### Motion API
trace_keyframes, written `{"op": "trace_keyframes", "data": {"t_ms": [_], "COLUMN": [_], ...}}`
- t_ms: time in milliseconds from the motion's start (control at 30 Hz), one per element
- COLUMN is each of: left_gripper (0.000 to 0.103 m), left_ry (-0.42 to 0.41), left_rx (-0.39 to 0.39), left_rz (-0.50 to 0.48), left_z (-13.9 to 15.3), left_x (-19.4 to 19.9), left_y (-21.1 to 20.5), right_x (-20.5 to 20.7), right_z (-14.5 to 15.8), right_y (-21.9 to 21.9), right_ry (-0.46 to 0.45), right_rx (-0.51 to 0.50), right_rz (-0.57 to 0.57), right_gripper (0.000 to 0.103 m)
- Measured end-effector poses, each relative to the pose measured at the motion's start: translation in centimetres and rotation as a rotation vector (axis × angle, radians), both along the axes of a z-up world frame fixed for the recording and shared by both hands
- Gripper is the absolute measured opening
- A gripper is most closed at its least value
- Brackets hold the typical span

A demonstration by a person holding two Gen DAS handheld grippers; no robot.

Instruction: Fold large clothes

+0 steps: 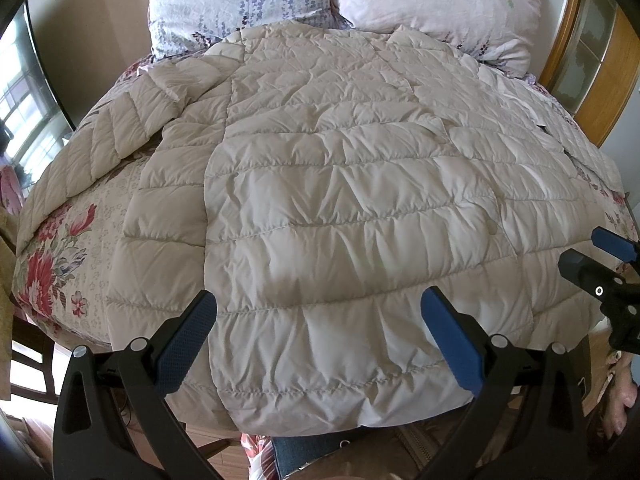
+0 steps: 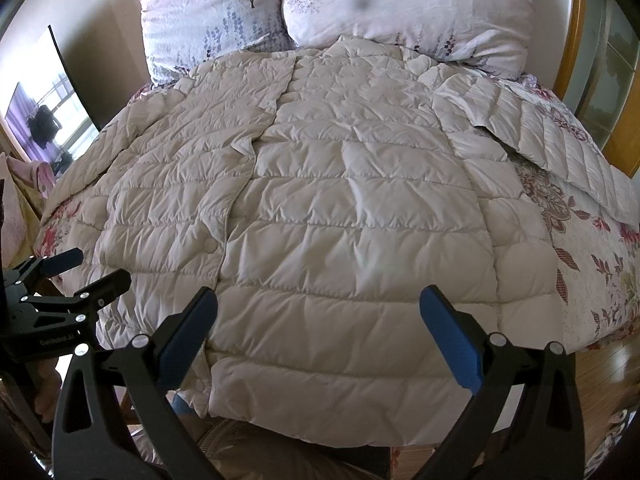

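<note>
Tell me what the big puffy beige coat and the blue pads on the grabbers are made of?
The big puffy beige coat looks like thin, slightly shiny synthetic fabric, perhaps nylon, stitched into stuffed rows; the filling cannot be seen. The blue pads look like matte rubber or soft plastic with a fine dotted grip texture.

You have soft, even daylight in both views, coming from the window (image 1: 24, 100) on the left. The quilted jacket (image 1: 340, 208) reads bright, its creases throwing only shallow shadows; a soft darker patch falls near its lower edge. Your fisheye lenses bend the bed (image 2: 592, 240) into a dome and leave black corners. The centre is sharp, the rims smear, and the window (image 2: 48, 120) blows out to glare.
</note>
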State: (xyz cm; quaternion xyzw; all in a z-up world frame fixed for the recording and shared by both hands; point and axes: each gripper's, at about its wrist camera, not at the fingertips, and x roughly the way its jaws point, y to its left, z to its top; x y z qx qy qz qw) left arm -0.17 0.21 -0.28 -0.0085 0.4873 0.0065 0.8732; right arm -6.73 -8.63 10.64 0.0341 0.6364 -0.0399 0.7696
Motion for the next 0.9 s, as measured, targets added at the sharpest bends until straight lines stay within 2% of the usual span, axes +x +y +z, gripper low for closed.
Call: {"op": "trace_keyframes", "data": {"t_ms": [600, 733, 900], "left_gripper": [0.102, 0.102, 0.102], "left_ry": [0.002, 0.015, 0.017], "left_rx": [0.001, 0.000, -0.024], "left_rz": [0.000, 0.002, -0.011], "left_z": [0.0, -0.2, -0.1], "left_x": [0.1, 0.4, 1.0], "left_y": [0.1, 0.5, 0.9], "right_x": [0.0, 0.2, 0.5], "right_z": [-0.1, -0.1, 0.0], "right_y": [0.3, -0.2, -1.7], "right_ry": [-0.006, -0.014, -0.057], "right_rx": [0.016, 0.040, 0.116], "right_rz": [-0.005, -0.023, -0.076], "right_gripper": [0.101, 0.101, 0.101]}}
